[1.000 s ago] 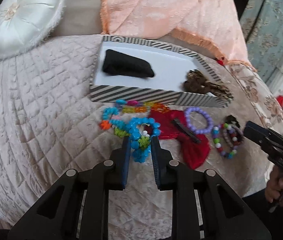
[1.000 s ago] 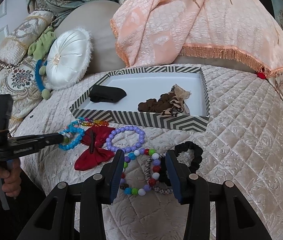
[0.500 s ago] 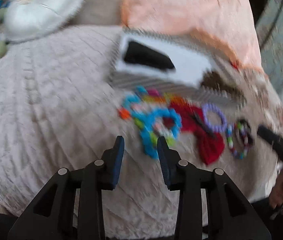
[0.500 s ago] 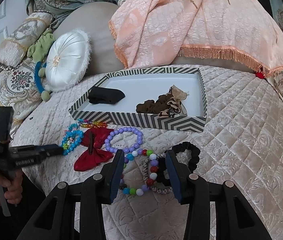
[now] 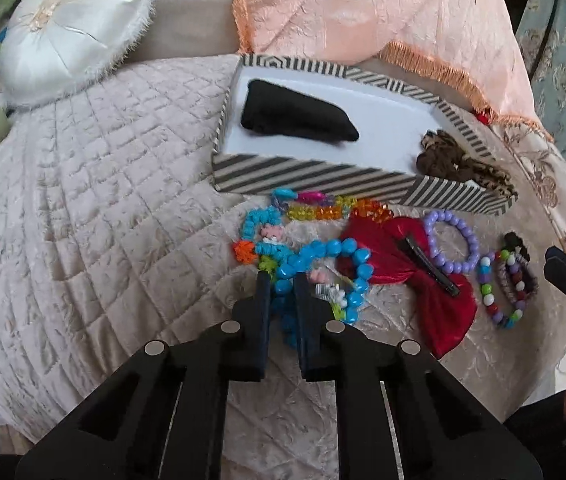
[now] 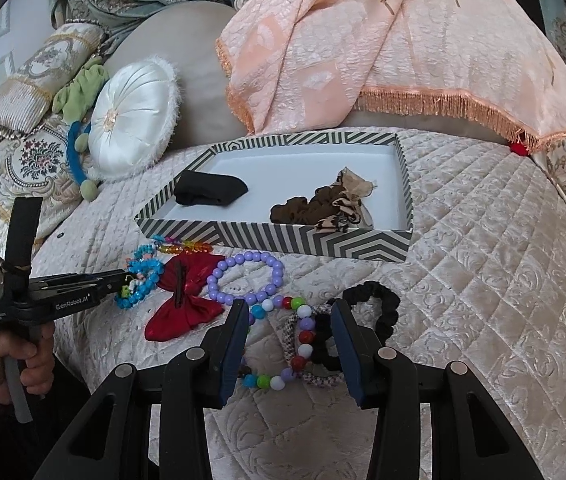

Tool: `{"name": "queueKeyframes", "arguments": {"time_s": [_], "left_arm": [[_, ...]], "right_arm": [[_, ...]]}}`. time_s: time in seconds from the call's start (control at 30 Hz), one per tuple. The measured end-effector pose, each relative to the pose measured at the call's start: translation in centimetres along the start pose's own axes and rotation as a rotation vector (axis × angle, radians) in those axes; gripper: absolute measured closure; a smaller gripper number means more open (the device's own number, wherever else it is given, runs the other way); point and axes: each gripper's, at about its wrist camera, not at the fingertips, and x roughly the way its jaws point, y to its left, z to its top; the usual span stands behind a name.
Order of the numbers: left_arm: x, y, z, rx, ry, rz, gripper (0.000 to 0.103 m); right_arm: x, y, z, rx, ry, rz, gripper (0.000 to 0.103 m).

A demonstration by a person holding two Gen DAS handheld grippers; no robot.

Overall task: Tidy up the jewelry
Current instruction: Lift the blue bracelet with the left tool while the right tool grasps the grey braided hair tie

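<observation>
My left gripper (image 5: 282, 284) is shut on the blue bead bracelet (image 5: 335, 268), which lies on the quilted bed; it also shows in the right wrist view (image 6: 123, 282). My right gripper (image 6: 287, 312) is open over the multicoloured bead bracelet (image 6: 303, 332) and a braided band (image 6: 291, 330), holding nothing. A purple bead bracelet (image 6: 247, 280), a red bow clip (image 6: 185, 300), a black scrunchie (image 6: 379, 308) and a colourful crystal bracelet (image 5: 323, 208) lie in front of the striped tray (image 6: 283, 236).
The tray holds a black pouch (image 6: 211, 192) and a brown leopard scrunchie (image 6: 323, 204). A white round cushion (image 6: 135, 120) sits far left. A peach fringed blanket (image 6: 363, 40) hangs behind the tray. The bed edge lies near the grippers.
My left gripper drew back and opened, then came forward again and shut on the blue bracelet. My right gripper has barely moved.
</observation>
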Motion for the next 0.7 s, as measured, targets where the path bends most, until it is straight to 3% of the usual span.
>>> {"name": "queueKeyframes", "arguments": {"time_s": [0.27,0.4,0.7], "left_arm": [[-3.4,2.5,0.9,-0.126,-0.103,-0.112,0.093],[-3.3,2.0,0.9,-0.116,-0.1,-0.11,0.093],[-3.1,1.2,0.8,-0.086,-0.095,-0.083,0.094]], "right_arm": [[-1.2,-3.8,-0.1,0.091,-0.005,-0.068,0.062],[-1.3,-5.1,-0.6,0.121,0.022,-0.061,0.062],[0.1,-4.0,-0.8,0.06,0.069,-0.047,0.062]]}}
